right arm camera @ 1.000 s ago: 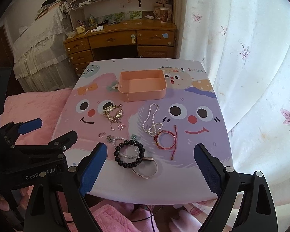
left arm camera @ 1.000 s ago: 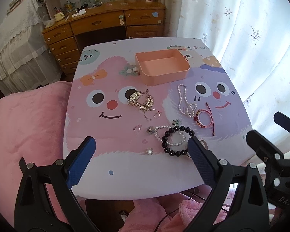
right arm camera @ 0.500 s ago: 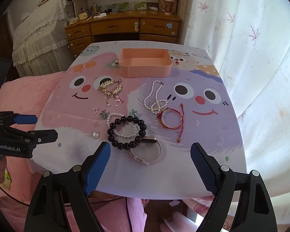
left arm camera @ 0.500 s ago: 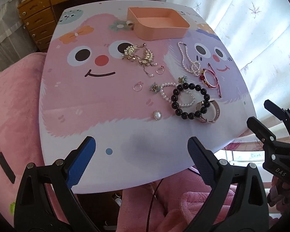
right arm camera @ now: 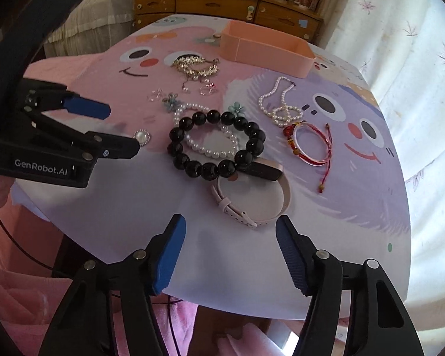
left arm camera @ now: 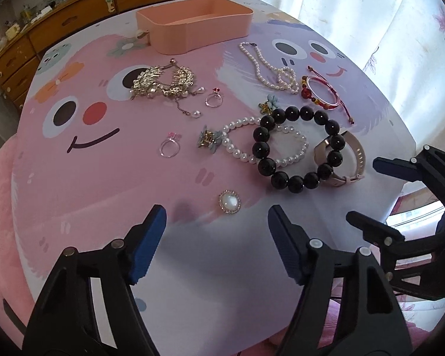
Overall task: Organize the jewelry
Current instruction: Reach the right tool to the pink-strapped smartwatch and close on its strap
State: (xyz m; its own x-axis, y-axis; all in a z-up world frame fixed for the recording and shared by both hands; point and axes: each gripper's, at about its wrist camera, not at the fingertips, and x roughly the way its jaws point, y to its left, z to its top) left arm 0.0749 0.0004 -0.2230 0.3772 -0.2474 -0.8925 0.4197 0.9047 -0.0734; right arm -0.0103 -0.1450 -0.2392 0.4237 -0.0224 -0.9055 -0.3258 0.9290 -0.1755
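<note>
**Two grippers poised over scattered jewelry, nothing held yet**

Jewelry lies spread across a small table point(left arm camera: 74, 195) with a pink and purple cartoon-face top. Nearest the left gripper point(left arm camera: 216, 237) is a round pearl brooch point(left arm camera: 229, 201), lying just ahead of its blue pads; the jaws are closing with only bare tabletop between them. The brooch looks small, flat and rigid, likely slippery on its domed face, so its studded rim seems the best place to pinch.

The right gripper point(right arm camera: 230, 252) hangs over a pale pink watch point(right arm camera: 252, 195), its jaws also closing and empty. The watch strap looks soft and springy; the band's loop offers the easiest hold. A black bead bracelet point(right arm camera: 216, 145) overlaps both the watch and a white pearl bracelet point(right arm camera: 213, 148), so lifting one could drag the others.

Farther out lie a pearl necklace point(left arm camera: 273, 68), a red bangle with cord point(left arm camera: 320, 95), two rings point(left arm camera: 213, 99), flower clips and a gold filigree piece point(left arm camera: 163, 81), probably delicate and easily tangled. A peach tray point(left arm camera: 192, 35) stands empty at the far edge. Beyond are a wooden dresser and white curtains.
</note>
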